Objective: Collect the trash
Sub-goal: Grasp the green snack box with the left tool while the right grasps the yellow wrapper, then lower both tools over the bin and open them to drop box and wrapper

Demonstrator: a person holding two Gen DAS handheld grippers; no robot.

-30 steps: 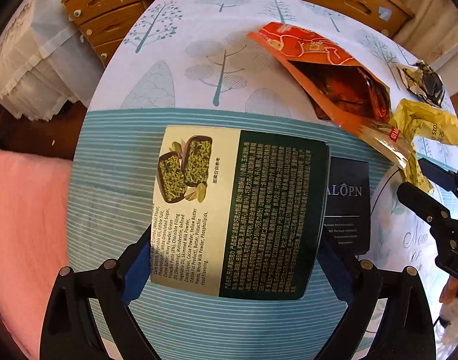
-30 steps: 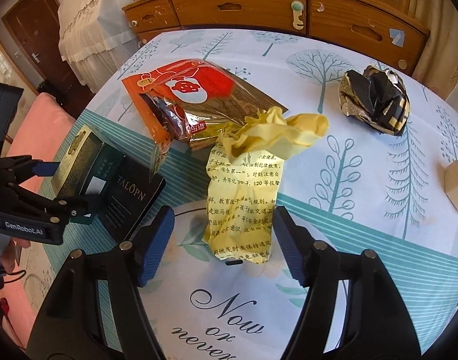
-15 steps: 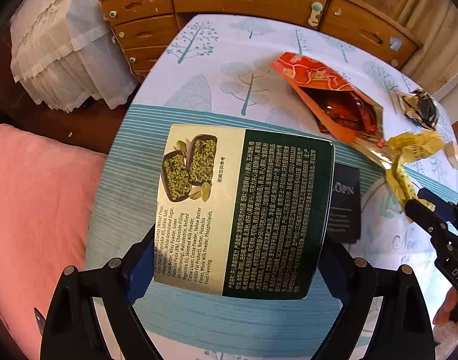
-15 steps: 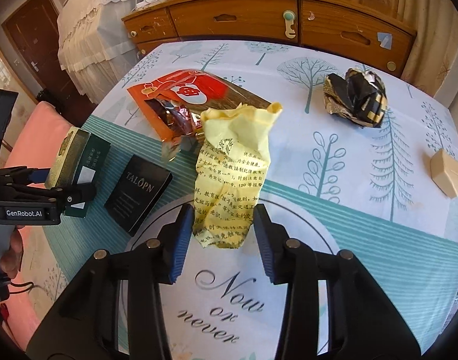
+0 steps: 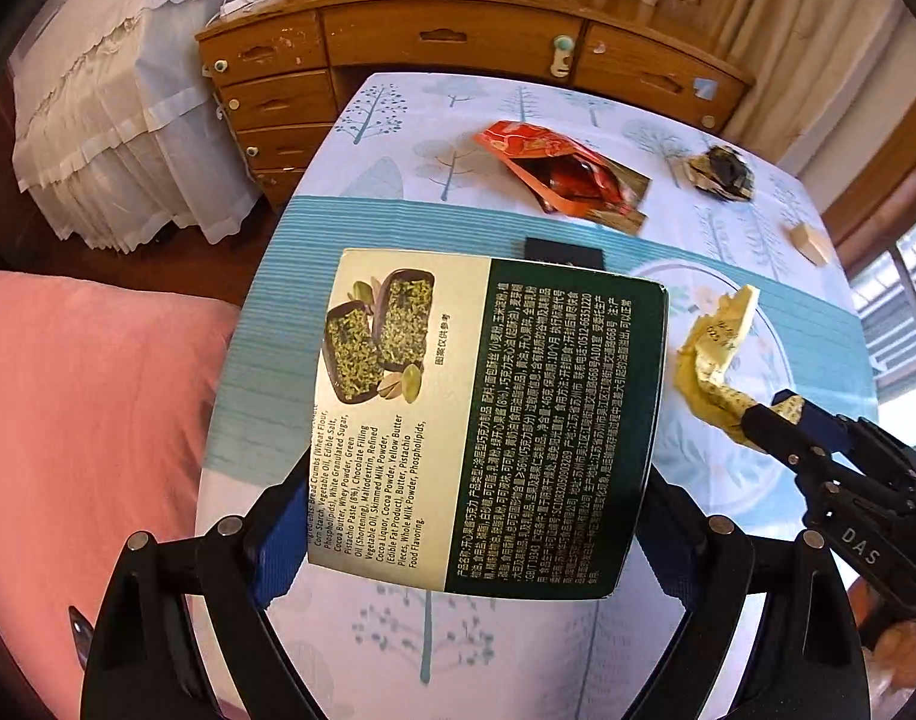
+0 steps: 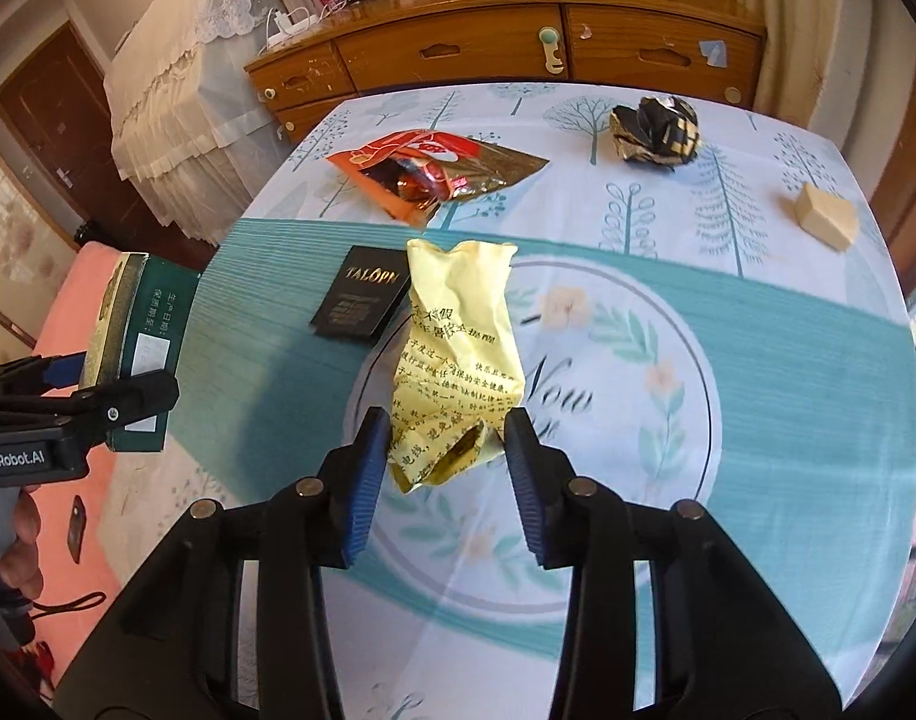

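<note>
My left gripper [image 5: 469, 510] is shut on a green and cream snack box [image 5: 487, 414], held flat above the table's left side. From the right wrist view the same box [image 6: 140, 324] shows edge-on in that gripper [image 6: 98, 384]. My right gripper [image 6: 449, 462] is shut on the lower end of a crumpled yellow printed wrapper [image 6: 458, 348], which hangs clear of the tablecloth. The left wrist view shows the wrapper [image 5: 712, 360] sticking out of the right gripper [image 5: 775, 420].
On the tree-print tablecloth [image 6: 757, 360] lie an opened orange-red snack bag [image 6: 434, 174], a black card [image 6: 365, 297], a crumpled black and gold wrapper [image 6: 655, 129] and a beige block [image 6: 826, 219]. A wooden dresser [image 6: 517, 42] stands behind, a pink cushion [image 5: 86, 420] at the left.
The right gripper's jaws closed on the yellow wrapper and lifted it off the table. Both grippers rose and drew back, the left one still carrying the box.
</note>
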